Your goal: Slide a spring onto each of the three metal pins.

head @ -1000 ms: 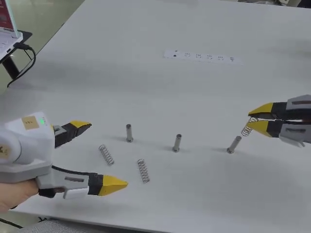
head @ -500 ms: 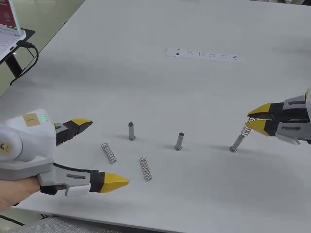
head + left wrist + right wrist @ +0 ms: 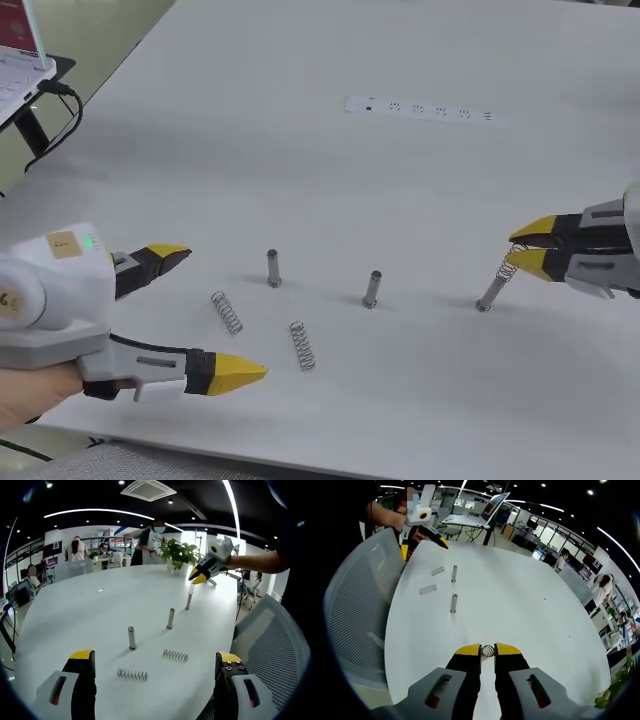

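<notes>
Spring (image 3: 508, 268) in R gripper (image 3: 514, 249), atop pin (image 3: 489, 293)

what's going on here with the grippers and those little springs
A person works at a table with a gripper in each hand. The right gripper is shut on a spring and holds it at the top of the right pin. The left gripper is open near two loose springs lying flat. The other two pins stand bare.

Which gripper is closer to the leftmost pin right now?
Left. The left gripper sits open just beside the leftmost pin; the right gripper holds a spring at the rightmost pin.
</notes>
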`<state>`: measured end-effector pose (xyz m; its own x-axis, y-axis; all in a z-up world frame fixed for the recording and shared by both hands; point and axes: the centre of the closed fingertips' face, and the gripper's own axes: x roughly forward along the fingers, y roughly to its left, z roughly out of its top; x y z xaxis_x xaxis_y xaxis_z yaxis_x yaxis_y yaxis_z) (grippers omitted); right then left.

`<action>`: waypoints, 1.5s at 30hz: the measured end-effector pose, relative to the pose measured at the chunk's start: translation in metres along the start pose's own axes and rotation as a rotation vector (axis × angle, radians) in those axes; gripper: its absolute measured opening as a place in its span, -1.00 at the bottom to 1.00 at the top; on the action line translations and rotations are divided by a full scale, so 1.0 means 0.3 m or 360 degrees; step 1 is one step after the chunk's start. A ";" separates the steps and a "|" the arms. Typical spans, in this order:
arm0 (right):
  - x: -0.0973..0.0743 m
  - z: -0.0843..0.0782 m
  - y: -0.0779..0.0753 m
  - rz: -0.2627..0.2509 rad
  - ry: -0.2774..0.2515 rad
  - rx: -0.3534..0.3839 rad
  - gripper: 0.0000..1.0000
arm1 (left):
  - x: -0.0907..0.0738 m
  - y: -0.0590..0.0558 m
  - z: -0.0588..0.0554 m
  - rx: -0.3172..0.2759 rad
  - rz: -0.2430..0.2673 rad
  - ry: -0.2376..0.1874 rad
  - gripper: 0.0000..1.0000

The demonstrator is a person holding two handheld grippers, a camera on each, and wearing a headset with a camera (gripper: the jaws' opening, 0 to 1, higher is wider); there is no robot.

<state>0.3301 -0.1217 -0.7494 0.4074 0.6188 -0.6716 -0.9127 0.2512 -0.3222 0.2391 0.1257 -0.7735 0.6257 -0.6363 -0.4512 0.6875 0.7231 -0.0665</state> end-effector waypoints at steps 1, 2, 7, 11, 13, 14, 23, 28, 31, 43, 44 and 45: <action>0.001 -0.001 0.000 0.0002 0.0002 0.0000 -0.87 | 0.000 0.000 0.000 -0.0003 0.0000 -0.0002 0.94; 0.004 -0.003 0.000 0.0001 0.0003 0.0004 -0.87 | -0.001 0.000 0.000 -0.0005 -0.0002 -0.0005 0.93; 0.011 -0.014 0.004 0.0010 0.0014 0.0014 -0.87 | -0.003 0.000 -0.004 -0.0010 -0.0003 -0.0002 0.93; 0.019 -0.024 0.007 0.0018 0.0020 0.0031 -0.87 | -0.002 0.000 -0.005 -0.0014 -0.0002 -0.0001 0.93; 0.026 -0.035 0.009 0.0020 0.0030 0.0045 -0.87 | -0.001 0.000 -0.005 -0.0009 -0.0002 -0.0001 0.93; 0.030 -0.039 0.012 0.0023 0.0034 0.0049 -0.86 | -0.001 0.000 -0.005 -0.0011 -0.0003 -0.0001 0.92; 0.072 -0.095 0.039 0.0048 0.0082 0.0096 -0.86 | 0.004 0.001 0.003 -0.0007 -0.0007 0.0002 0.92; 0.095 -0.118 0.052 0.0069 0.0107 0.0119 -0.86 | 0.005 0.003 0.006 -0.0005 -0.0006 0.0003 0.91; 0.106 -0.129 0.059 0.0077 0.0118 0.0151 -0.86 | 0.006 0.001 0.006 -0.0004 -0.0008 0.0006 0.91; 0.122 -0.146 0.076 0.0104 0.0132 0.0208 -0.86 | 0.006 -0.001 -0.001 -0.0006 -0.0001 0.0017 0.88; 0.122 -0.144 0.077 0.0105 0.0132 0.0214 -0.85 | 0.006 -0.003 0.000 -0.0014 -0.0003 0.0013 0.88; 0.122 -0.144 0.078 0.0107 0.0133 0.0220 -0.85 | 0.006 -0.004 0.002 -0.0020 -0.0005 0.0004 0.88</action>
<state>0.3251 -0.1254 -0.8104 0.3413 0.5752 -0.7434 -0.9312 0.3148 -0.1839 0.2397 0.1233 -0.7736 0.6226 -0.6380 -0.4530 0.6848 0.7245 -0.0791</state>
